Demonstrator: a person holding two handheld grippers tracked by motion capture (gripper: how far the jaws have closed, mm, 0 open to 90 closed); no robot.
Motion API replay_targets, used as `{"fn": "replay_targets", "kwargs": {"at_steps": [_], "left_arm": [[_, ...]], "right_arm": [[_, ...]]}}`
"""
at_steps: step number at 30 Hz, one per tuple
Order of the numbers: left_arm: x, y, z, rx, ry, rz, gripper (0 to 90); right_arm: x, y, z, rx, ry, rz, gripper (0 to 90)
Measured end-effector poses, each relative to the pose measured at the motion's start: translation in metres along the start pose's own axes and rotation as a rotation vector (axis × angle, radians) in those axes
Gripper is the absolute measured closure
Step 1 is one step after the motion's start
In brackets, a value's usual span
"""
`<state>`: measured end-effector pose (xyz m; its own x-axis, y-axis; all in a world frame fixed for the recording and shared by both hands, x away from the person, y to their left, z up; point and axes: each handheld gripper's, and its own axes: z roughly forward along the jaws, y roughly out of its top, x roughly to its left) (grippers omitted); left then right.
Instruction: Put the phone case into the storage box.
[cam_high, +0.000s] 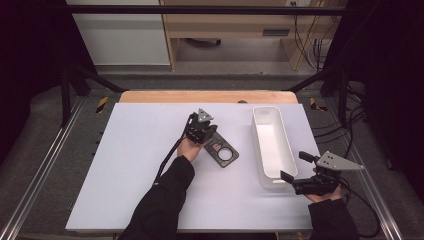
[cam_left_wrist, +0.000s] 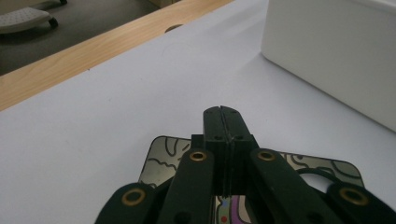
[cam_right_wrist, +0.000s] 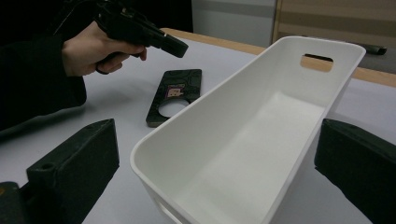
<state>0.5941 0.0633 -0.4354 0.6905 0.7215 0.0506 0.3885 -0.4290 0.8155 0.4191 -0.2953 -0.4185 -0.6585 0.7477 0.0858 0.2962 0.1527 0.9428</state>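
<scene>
High view: my left gripper (cam_high: 209, 131) is out over the middle of the white desk (cam_high: 125, 165), sitting right at the far-left end of a flat dark card (cam_high: 220, 150) with a round hole in it. The card lies flat on the desk, angled, just left of the long white bin (cam_high: 261, 145). The bin stands on the right half of the desk, long side running away from me. My right gripper (cam_high: 292, 167) is at the near end of the bin, by the desk's right front corner, fingers spread wide and pointing left, one finger on either side of the bin's near end wall. My dark sleeves come in from the bottom edge.

Left gripper view: my fingers (cam_left_wrist: 232, 122) are pressed together, tip to tip, no gap. Nothing is between them. The card (cam_left_wrist: 161, 158) lies right beneath them, its patterned face up, rounded corner showing on the left, and I can't tell if the tips touch it. The bin wall (cam_left_wrist: 336, 51) rises at upper right, apart from the card. The wooden desk edge (cam_left_wrist: 70, 60) runs across upper left.

Right gripper view: my fingers (cam_right_wrist: 74, 172) stand wide apart at both sides of the frame, the near end of the bin (cam_right_wrist: 201, 135) between them, not touched. Bin inside is bare, with a handle slot in the far end. Beyond it my left hand (cam_right_wrist: 91, 49) holds the other gripper, tips closed, just above the card (cam_right_wrist: 175, 91) lying flat on the desk beside the bin.
</scene>
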Motion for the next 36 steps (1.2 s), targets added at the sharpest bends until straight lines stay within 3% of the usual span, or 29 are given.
{"fn": "replay_targets", "kwargs": {"at_steps": [6, 10, 17, 26, 36], "left_arm": [[-0.001, 0.004, 0.014, 0.014, 0.001, 0.013, 88.8], [0.001, 0.006, 0.026, 0.052, 0.002, 0.022, 88.9], [0.008, 0.002, 0.041, 0.087, 0.02, 0.01, 88.9], [0.012, -0.005, 0.053, 0.109, 0.02, 0.017, 89.0], [0.009, 0.002, 0.061, 0.155, 0.046, 0.062, 89.0]], "right_arm": [[0.0, 0.0, 0.0, 0.001, 0.0, -0.001, 0.3], [0.0, 0.0, 0.0, 0.001, 0.0, -0.001, 0.3], [0.0, 0.0, -0.001, 0.0, 0.005, 0.003, 0.3], [0.001, 0.0, 0.001, 0.012, 0.007, 0.002, 0.3], [0.0, 0.0, 0.0, 0.009, 0.009, 0.003, 0.3]]}}
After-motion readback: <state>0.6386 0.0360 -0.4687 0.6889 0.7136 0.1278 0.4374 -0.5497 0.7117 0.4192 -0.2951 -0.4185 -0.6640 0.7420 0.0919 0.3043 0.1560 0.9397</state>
